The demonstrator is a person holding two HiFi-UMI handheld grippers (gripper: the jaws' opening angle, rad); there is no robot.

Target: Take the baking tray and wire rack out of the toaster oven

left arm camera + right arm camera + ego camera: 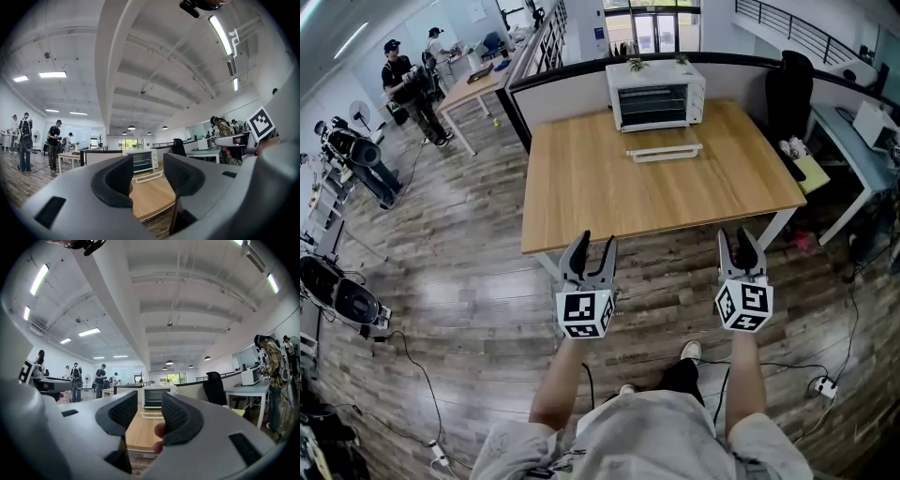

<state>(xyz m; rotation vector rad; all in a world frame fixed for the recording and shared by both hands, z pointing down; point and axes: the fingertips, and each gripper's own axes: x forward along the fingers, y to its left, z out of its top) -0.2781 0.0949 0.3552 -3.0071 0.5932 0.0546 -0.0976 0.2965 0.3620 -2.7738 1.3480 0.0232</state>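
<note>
A white toaster oven [655, 94] stands at the far edge of the wooden table [609, 197]. Just in front of it a white bar-framed piece [664, 151] lies level over the table; it looks like the oven's door folded down. The baking tray and wire rack cannot be made out inside. My left gripper [589, 248] and right gripper [741, 242] hover over the floor at the table's near edge, both open and empty. The left gripper view shows the left gripper [147, 176] pointing level at the oven [142, 161]. The right gripper [150, 413] frames the oven [156, 397] too.
A black office chair [789, 94] and a side desk [853, 159] stand to the table's right. A dark partition [553, 80] runs behind the table. People [408, 89] work at a desk at the back left. Cables [825, 384] and equipment [342, 295] lie on the wooden floor.
</note>
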